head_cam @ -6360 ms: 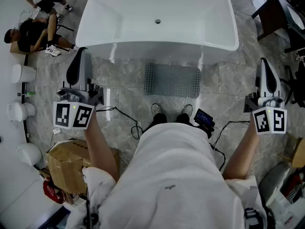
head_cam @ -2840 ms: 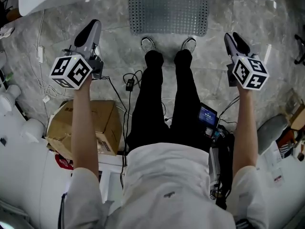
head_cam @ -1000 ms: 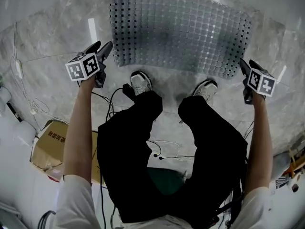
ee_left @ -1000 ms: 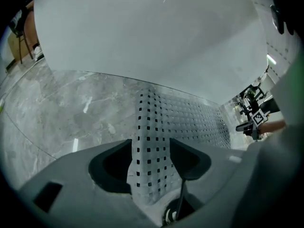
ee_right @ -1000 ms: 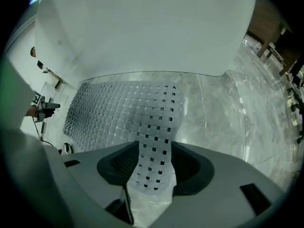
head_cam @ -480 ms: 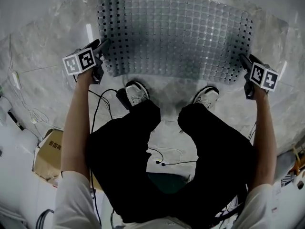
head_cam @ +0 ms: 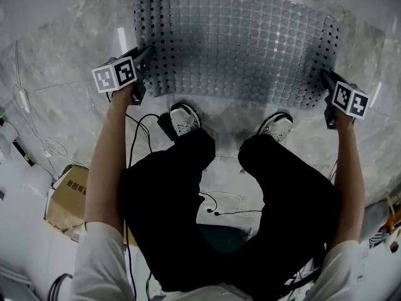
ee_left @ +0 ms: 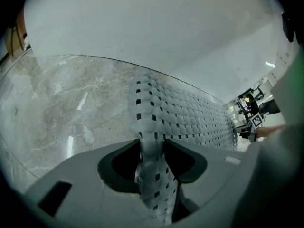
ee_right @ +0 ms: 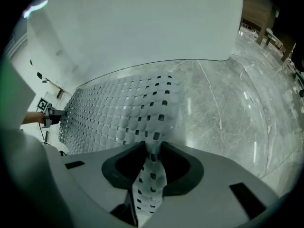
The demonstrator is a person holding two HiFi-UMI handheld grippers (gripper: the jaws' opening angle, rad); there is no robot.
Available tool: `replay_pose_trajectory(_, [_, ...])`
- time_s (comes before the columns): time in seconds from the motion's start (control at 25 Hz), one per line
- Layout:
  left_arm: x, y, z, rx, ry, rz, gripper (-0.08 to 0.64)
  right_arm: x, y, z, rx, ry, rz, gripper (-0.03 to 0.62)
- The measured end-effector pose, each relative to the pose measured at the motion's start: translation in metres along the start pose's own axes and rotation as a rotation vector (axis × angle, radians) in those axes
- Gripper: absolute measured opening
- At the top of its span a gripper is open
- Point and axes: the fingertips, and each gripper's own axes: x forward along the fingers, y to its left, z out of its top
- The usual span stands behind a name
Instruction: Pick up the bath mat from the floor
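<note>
The bath mat [head_cam: 232, 42], grey and perforated, lies on the marble floor in front of the white tub [ee_left: 142, 27]. My left gripper [head_cam: 145, 55] is at the mat's near left corner. In the left gripper view a fold of the mat [ee_left: 180, 118] runs between the closing jaws of that gripper [ee_left: 151, 148], pinched by both pads. My right gripper [head_cam: 326, 78] is at the near right corner. In the right gripper view its jaws [ee_right: 153, 158] are closing too, with a strip of the mat [ee_right: 123, 113] clamped between them.
The person's two shoes [head_cam: 182, 119] [head_cam: 276, 125] stand just behind the mat's near edge. Black cables [head_cam: 141, 130] trail over the floor by the left shoe. A cardboard box [head_cam: 66, 190] sits at the lower left. The tub wall [ee_right: 133, 23] rises right behind the mat.
Both grippers have moved forward onto the mat's near corners, and their jaws have narrowed onto the mat. The left corner now bunches up between the left jaws.
</note>
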Motion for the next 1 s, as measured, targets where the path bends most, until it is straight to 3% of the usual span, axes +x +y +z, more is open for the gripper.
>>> replay_pose_trajectory(0.32, [-0.055, -0.061, 0.015, 0.111, 0.072, -0.028, 0.067, -0.069, 0.052, 0.024, -0.121, 0.008, 0.065, 0.071])
replay_pose_trajectory(0.56, [-0.115, -0.114, 0.026, 0.128, 0.086, -0.071, 0.061, -0.136, 0.090, 0.038, -0.179, 0.007, 0.077, 0.061])
replay_pose_trajectory(1.0, [-0.258, -0.191, 0.063, 0.149, 0.067, -0.110, 0.060, -0.297, 0.129, 0.056, -0.156, -0.031, 0.062, 0.058])
